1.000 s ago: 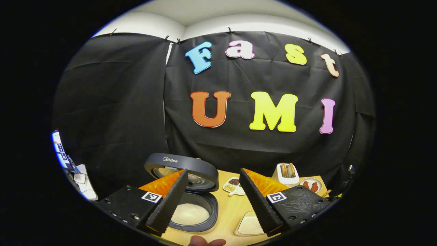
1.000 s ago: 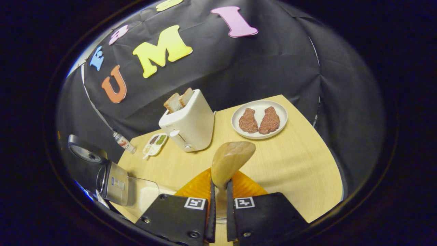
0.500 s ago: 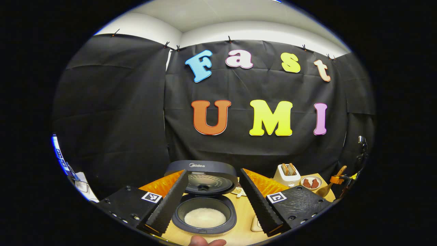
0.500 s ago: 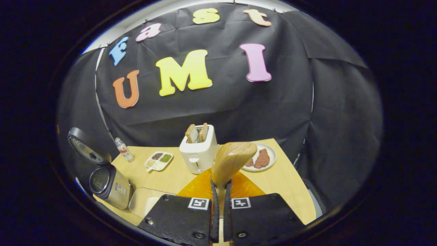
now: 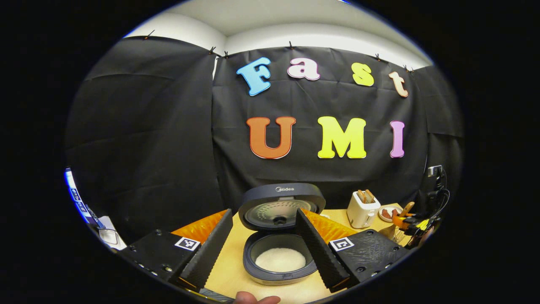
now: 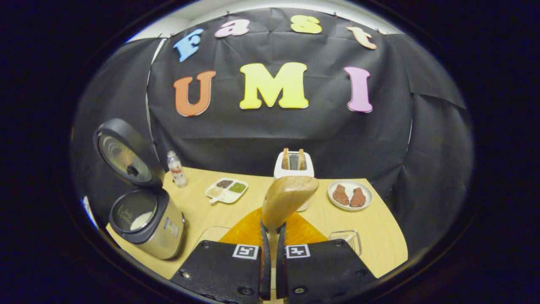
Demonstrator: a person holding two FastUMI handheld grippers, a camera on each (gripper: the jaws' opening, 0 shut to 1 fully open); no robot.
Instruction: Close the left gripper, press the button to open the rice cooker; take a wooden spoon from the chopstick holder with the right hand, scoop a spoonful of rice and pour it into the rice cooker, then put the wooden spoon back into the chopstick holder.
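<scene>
right tool (image 6: 272, 236) is clamped on the pale wooden spoon (image 6: 287, 198), bowl held up over the light wood counter (image 6: 379, 245) | left tool (image 5: 263, 249) is spread wide | dark open-lidded rice cooker (image 5: 278, 257), rice seen inside, sits between its fingers

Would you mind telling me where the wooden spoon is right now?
In the right gripper view the wooden spoon sits at centre, its handle clamped in the right gripper, its bowl raised in front of the toaster.
</scene>
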